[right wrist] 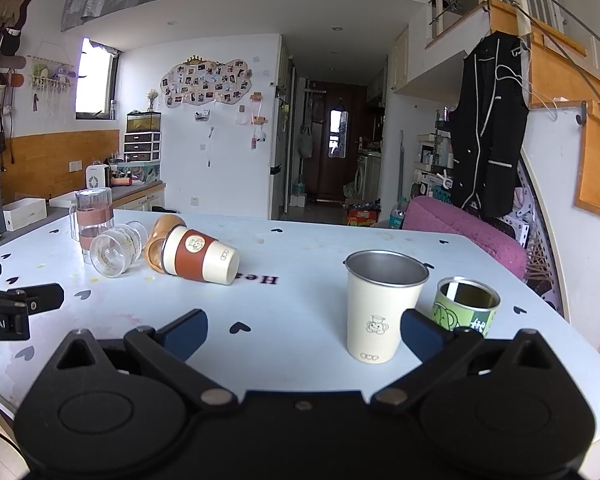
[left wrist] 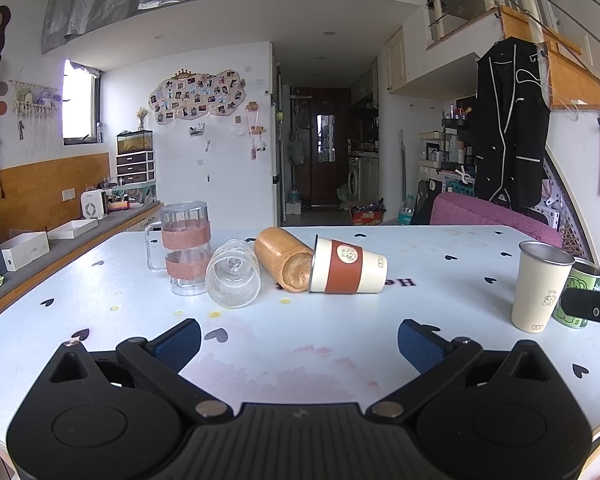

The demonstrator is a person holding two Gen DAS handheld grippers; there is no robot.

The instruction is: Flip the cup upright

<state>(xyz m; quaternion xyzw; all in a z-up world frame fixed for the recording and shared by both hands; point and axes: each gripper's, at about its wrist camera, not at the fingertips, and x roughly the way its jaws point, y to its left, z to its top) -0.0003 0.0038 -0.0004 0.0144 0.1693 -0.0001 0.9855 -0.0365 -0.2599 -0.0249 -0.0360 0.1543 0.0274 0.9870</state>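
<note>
Left tool – right tool – agape.

White walls throughout; wood panelling along the lower left wall. A small window at left admits daylight. A cloud-shaped photo board hangs on the wall above a set of small drawers. A corridor runs to a dark door at the far end. A black jacket hangs at right by the wooden stair. A pink sofa sits behind the white bench, printed with small dark hearts.
</note>
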